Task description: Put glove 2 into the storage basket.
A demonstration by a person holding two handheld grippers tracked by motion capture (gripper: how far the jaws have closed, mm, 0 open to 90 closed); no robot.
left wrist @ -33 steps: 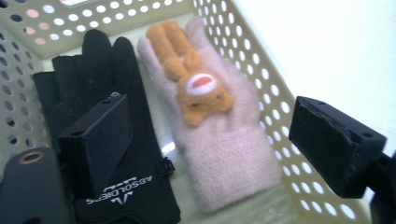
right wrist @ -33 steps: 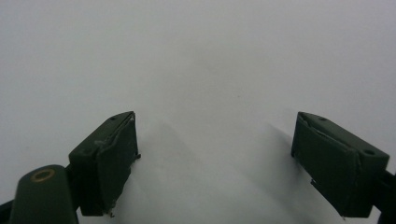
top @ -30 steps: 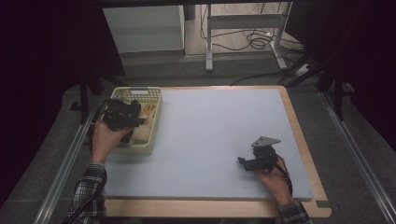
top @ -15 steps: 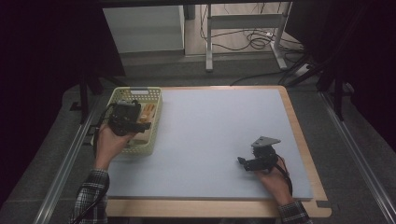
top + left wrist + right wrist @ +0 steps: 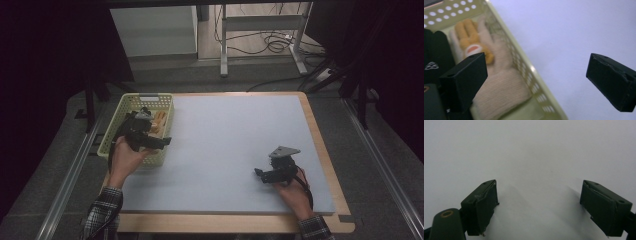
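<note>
A pale yellow perforated basket (image 5: 147, 96) stands at the mat's left edge. Inside it lie a beige knitted glove (image 5: 504, 85), a small orange and white glove-like piece (image 5: 471, 47) and a black item (image 5: 436, 57). My left gripper (image 5: 162, 142) hovers over the basket's near right corner; its jaws have just been opening and stand open, one over the glove, one over the mat, with nothing between them (image 5: 536, 75). Low over the bare mat at the near right, my right gripper (image 5: 260, 175) is open and holds nothing (image 5: 539, 205).
A grey-blue mat (image 5: 235, 135) covers a wooden board (image 5: 320, 150). Metal rails (image 5: 75, 170) run along both sides of the table. Behind the table are white desk legs (image 5: 223, 45) and floor cables (image 5: 272, 45).
The left hand has moved its gripper from above the basket's middle towards the basket's near right corner. The right hand has stayed where it was.
</note>
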